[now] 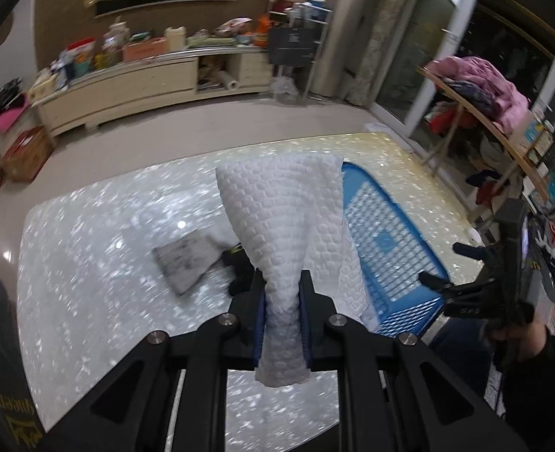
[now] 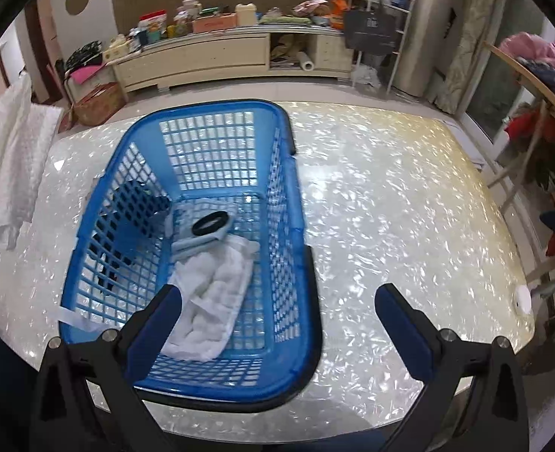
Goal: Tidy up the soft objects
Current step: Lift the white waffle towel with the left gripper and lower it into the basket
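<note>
The left gripper point(image 1: 282, 314) is clamping a white quilted cloth point(image 1: 288, 218) aloft at the blue laundry basket's point(image 2: 300, 222) nine o'clock, likely needing a carry over its rim, while the right gripper point(image 2: 277, 324) is hovering empty, jaws spread wide.

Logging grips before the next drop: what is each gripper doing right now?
Left gripper: shut on the white textured cloth.
Right gripper: open, holding nothing.

You had one blue basket point(image 2: 288, 203) on one table point(image 2: 390, 207). Inside it lay two pale cloths point(image 2: 209, 293) and one black ring point(image 2: 210, 223). One white towel point(image 1: 288, 218) hung left; one grey cloth point(image 1: 187, 260) lay beyond.
</note>
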A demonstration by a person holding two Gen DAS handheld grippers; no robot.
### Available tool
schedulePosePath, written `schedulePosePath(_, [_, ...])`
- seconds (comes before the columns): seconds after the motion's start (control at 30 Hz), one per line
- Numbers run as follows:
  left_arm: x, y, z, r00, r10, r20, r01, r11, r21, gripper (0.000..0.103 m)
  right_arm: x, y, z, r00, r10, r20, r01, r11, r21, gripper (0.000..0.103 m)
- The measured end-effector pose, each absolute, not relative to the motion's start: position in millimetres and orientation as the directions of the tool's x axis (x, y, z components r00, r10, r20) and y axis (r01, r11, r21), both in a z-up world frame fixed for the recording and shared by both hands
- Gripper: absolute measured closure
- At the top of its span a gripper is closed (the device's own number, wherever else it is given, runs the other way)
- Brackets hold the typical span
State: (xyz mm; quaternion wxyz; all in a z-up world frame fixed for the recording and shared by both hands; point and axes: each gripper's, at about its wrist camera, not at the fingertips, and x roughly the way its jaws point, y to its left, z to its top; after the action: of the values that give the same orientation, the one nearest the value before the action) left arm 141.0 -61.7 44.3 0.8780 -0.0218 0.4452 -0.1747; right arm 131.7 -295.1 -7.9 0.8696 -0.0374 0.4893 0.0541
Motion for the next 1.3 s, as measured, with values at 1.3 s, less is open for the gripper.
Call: schedulePosePath(1.3, [262.4,-227.0,-88.7,0.302,-0.283,-0.91,0.44,0.888,-0.13,0.087,161.1,-330.5,-38.4,0.469,0.153,-0.87,-0.093,0.988,0.123,0.0])
